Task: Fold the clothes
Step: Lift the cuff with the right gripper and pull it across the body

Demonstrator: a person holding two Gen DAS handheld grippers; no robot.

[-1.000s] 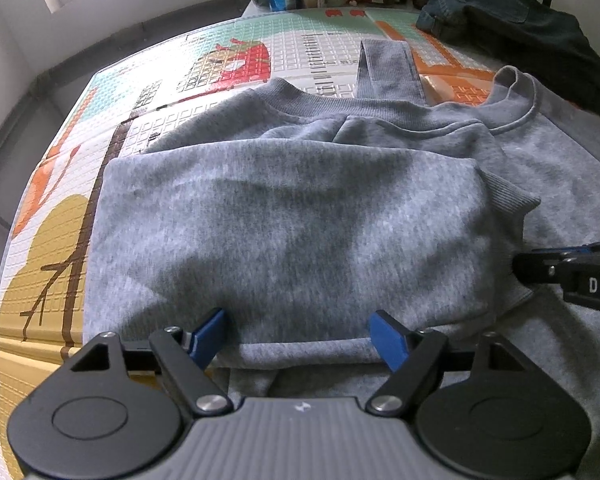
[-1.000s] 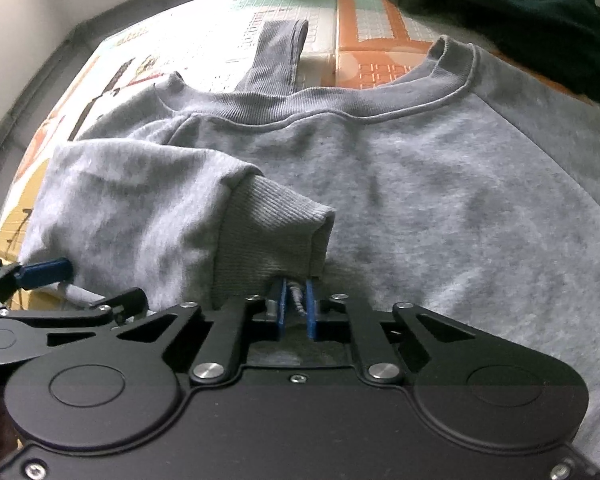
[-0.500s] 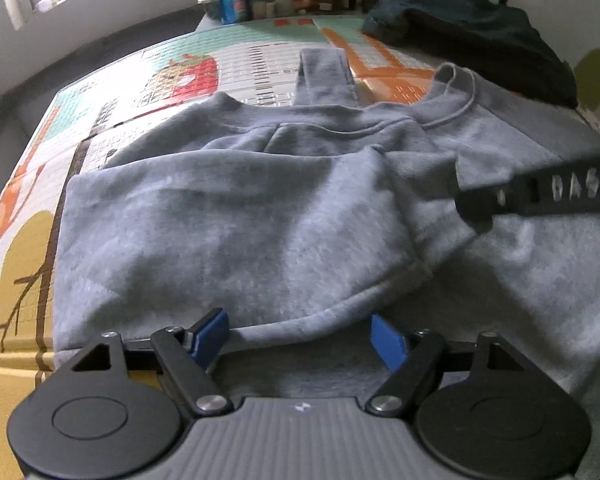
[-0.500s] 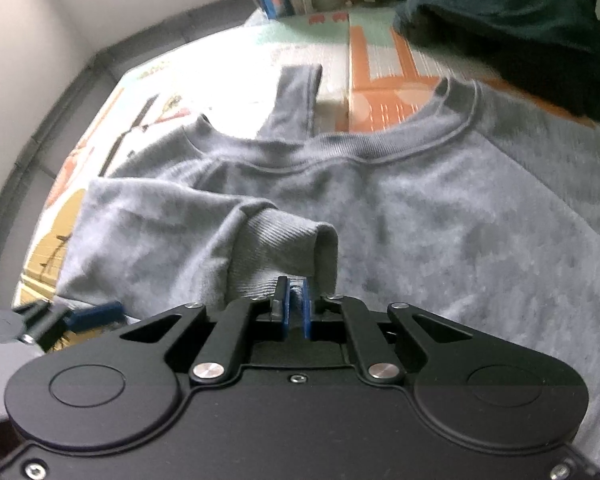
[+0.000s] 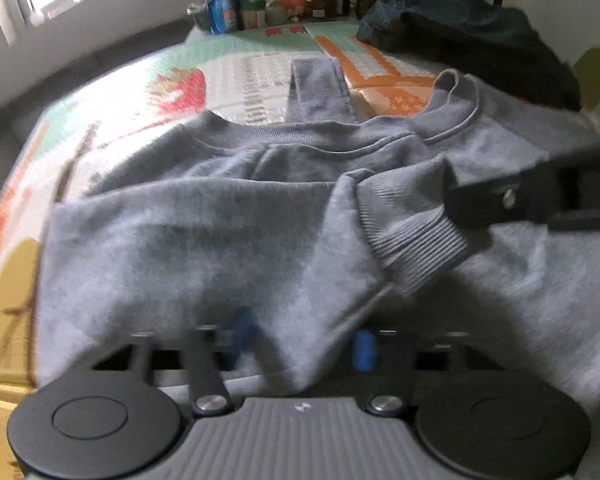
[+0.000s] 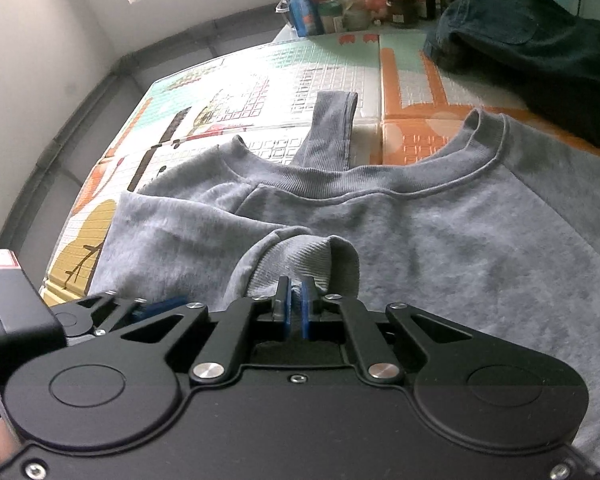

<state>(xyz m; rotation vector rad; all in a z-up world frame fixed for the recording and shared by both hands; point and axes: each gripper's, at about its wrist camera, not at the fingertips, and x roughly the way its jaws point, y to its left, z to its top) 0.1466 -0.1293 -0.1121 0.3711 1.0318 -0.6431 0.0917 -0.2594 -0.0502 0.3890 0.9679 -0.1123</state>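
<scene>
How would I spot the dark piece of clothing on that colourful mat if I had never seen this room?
Start at the colourful patterned play mat that covers the table, and look past the grey sweatshirt spread across it. Toward the far right corner, near the row of bottles and jars, lies a crumpled dark blue denim garment. It is the only dark, bunched-up clothing there; the sweatshirt is pale grey.

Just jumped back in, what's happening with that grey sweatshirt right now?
A person with two handheld grippers is folding the grey sweatshirt on the patterned mat. The right gripper is shut on the ribbed cuff of the sleeve folded across the body. The left gripper has just been closing, with the folded edge between its jaws; the blur hides whether it grips. A dark garment lies beyond.
</scene>
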